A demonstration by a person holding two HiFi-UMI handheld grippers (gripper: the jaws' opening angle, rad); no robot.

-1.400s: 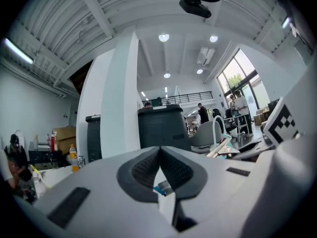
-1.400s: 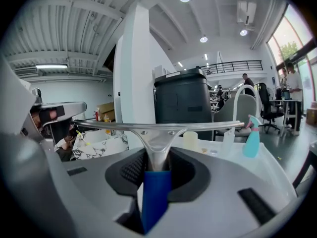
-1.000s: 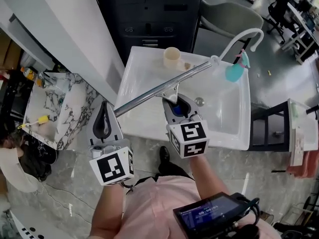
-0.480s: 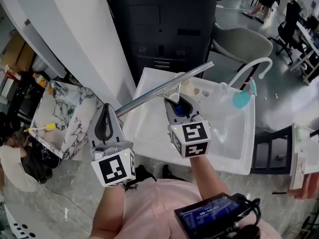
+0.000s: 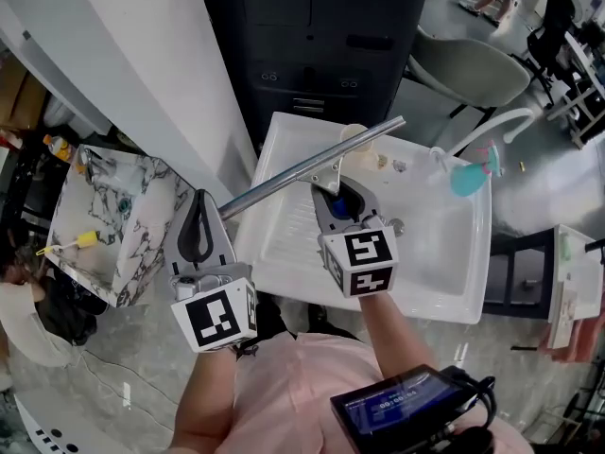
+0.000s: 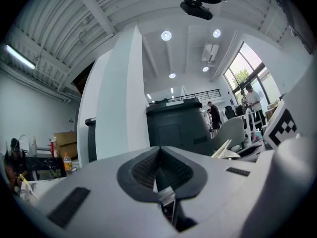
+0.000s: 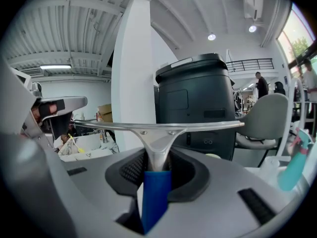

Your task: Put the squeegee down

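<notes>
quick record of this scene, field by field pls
right gripper: shut on the squeegee's blue handle
left gripper: shut, nothing in it
squeegee: held in the air, over the sink's left part in the head view
sink: white; faucet, teal bottle and cup at its far side
task state: squeegee not yet put down

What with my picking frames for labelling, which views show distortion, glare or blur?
Head view: even light, squeegee crisp, wall tilted by the wide lens. Left gripper view: fisheye, black corners, ceiling lamps flare white. Right gripper view: same fisheye and black corners; the squeegee's blue handle up close looks slightly soft.
</notes>
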